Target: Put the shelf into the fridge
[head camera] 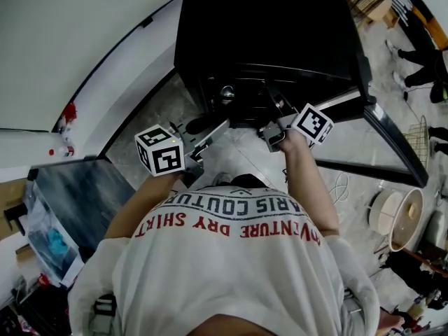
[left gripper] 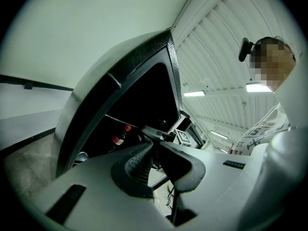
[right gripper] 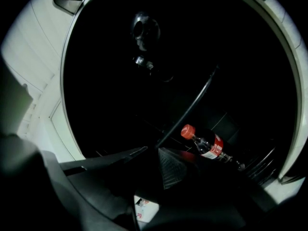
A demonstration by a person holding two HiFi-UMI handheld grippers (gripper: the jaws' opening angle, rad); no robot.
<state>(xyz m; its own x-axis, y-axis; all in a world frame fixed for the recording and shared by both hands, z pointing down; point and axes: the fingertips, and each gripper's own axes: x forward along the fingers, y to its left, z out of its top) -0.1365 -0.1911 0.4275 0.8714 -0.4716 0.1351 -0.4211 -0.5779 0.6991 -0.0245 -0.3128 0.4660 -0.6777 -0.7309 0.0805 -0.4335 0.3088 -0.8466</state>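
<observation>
At open front of fridge (head camera: 280,26): shelf (right gripper: 192,102), carried between both tongs. Left gripper (left gripper: 153,146) and right gripper (right gripper: 156,150) each pinched tight on its thin near rim. Judged rigid, slick, probably glass (chips if knocked): hold by near corners, both sides evenly.

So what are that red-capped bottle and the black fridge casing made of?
The red-capped bottle looks like clear glossy plastic: highlights on its neck, dark liquid inside. The black fridge casing looks smooth and faintly shiny: painted metal or plastic, hard to say.
</observation>
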